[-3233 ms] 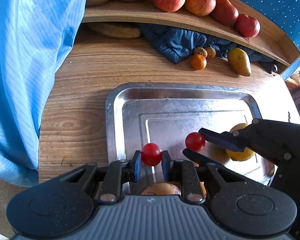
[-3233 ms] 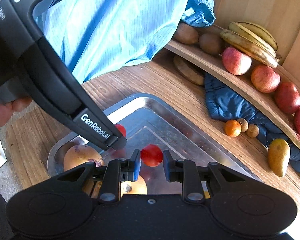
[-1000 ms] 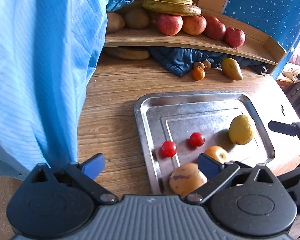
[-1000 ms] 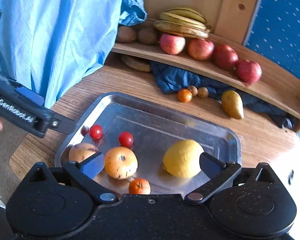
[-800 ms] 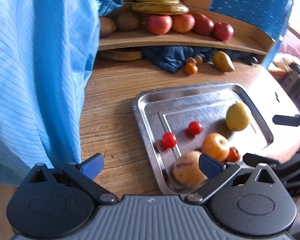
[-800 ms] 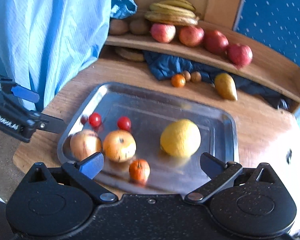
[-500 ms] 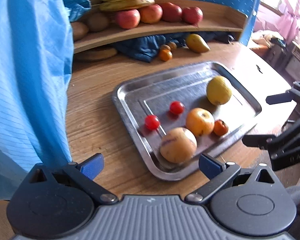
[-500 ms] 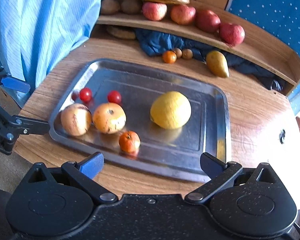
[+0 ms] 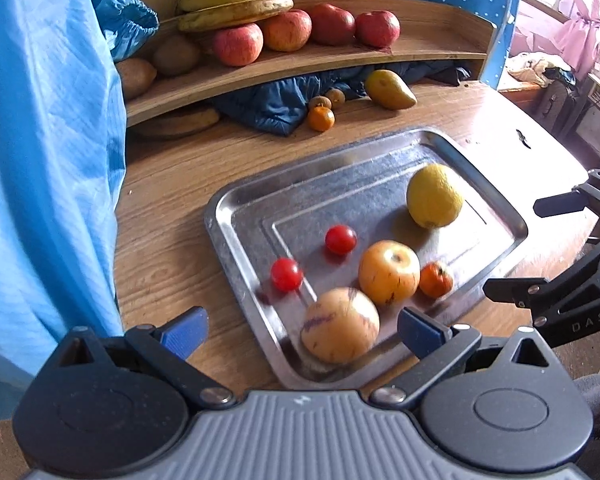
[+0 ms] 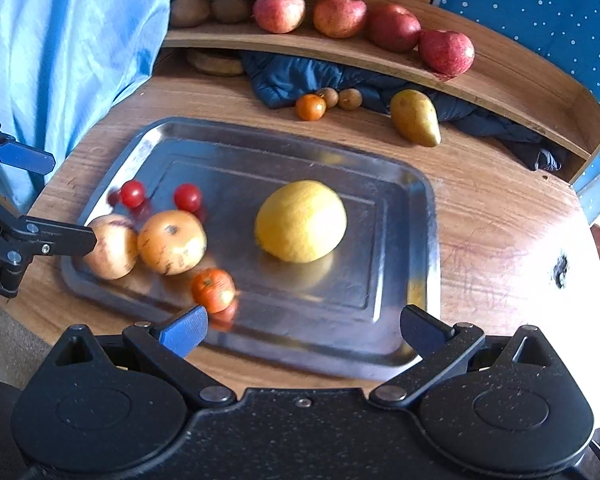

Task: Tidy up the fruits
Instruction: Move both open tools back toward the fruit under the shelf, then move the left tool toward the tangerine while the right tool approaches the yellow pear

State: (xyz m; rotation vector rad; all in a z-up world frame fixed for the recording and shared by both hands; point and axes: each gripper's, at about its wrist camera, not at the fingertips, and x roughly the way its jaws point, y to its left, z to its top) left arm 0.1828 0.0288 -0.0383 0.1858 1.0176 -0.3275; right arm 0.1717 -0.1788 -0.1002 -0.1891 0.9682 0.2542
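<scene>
Both jaws stand wide apart and hold nothing: our left gripper (image 9: 300,326) hovers off the near left corner of the tray (image 10: 428,208), our right gripper (image 10: 302,328) off its near edge

The fruit we have gathered lies on the tray: two cherry tomatoes (image 10: 132,193) (image 10: 187,197) by the left edge, a pale round fruit (image 9: 340,330) in the near left corner with an apple (image 10: 172,242) touching it, a small tangerine (image 10: 213,290) close to the near edge, and a lemon (image 10: 301,221) alone in the middle. We judge the tray half done, since loose pieces wait on the table (image 10: 500,216) beyond its far edge: an orange (image 10: 310,107), two little brown fruits (image 10: 327,97) (image 10: 350,99) just beside it, and a pear (image 10: 415,123)

For the next pick we would go for the pear or the orange, come down from above with the fingers either side of the widest part, and close gently, since round fruit rolls and the brown ones sit tight against the orange. The right half of the tray is bare, so we would set new pieces there, well apart from the lemon

Behind, a curved wooden shelf (image 9: 420,54) carries apples (image 10: 278,13) and bananas (image 9: 228,0); a dark blue cloth (image 10: 284,76) is bunched beneath it, and a light blue sheet (image 9: 40,160) hangs at the left edge of the table
</scene>
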